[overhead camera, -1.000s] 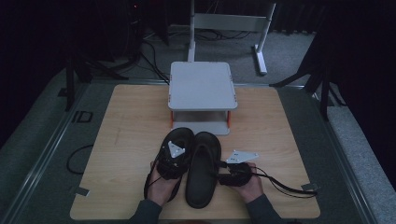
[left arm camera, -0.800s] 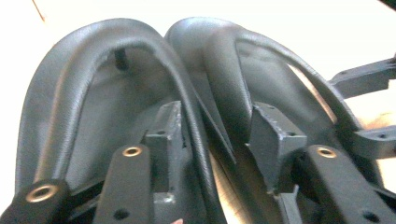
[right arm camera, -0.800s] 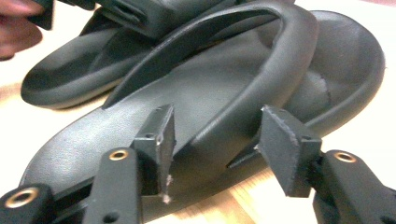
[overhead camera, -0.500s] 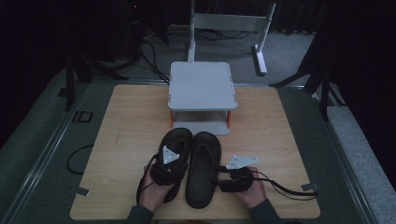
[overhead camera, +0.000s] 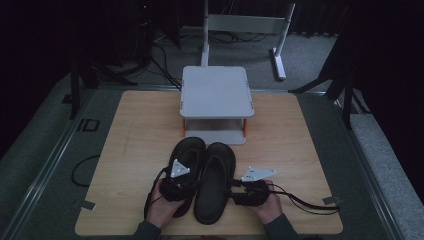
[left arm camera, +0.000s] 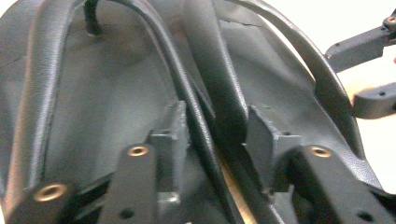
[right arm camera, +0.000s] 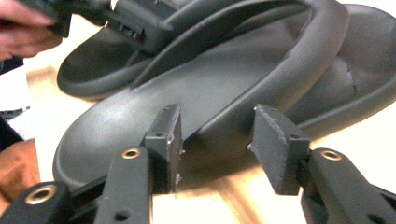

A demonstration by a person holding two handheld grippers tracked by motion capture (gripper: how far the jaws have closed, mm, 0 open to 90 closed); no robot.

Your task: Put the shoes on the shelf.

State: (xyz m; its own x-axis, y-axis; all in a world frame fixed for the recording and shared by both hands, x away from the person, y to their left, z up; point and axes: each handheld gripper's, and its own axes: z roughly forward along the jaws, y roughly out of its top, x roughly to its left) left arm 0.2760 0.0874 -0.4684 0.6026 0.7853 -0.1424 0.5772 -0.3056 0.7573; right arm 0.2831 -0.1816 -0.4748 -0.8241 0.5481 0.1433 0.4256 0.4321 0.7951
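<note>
Straddling a strap, each gripper gapes: left gripper [overhead camera: 174, 184] over the left sandal [overhead camera: 188, 156], right gripper [overhead camera: 246, 192] at the right sandal [overhead camera: 215, 180]; close squarely on straps.

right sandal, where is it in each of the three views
High view: right sandal lies bottom centre, beside the right gripper.
Left gripper view: right half, behind the jaws.
Right gripper view: across the middle.
Shared landmark: left sandal touching it.

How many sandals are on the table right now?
2. The left sandal lies under the left gripper; the right sandal lies beside it, touching it, next to the right gripper. Both are in front of the white stand.
</note>
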